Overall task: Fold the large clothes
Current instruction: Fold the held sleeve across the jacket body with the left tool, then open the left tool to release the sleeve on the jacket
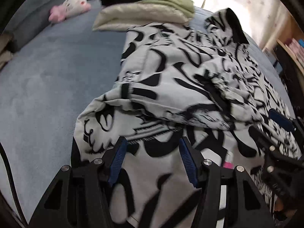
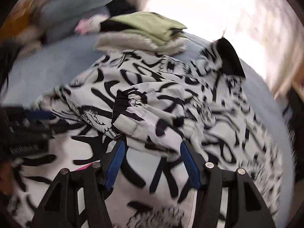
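Both jaws spread: left gripper point(image 1: 153, 145), right gripper point(image 2: 152, 148). Ahead lay soft, floppy black-and-white printed jacket point(image 1: 171, 79); best pinched at hem.

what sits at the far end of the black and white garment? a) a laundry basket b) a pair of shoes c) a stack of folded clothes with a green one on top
c: in the left wrist view a stack of folded clothes, green on top, lies just past the black and white garment.

I find no legible text in either view: the black strokes on the jacket point(image 1: 171, 79) resemble calligraphy but cannot be read, and motion blur obscures them.
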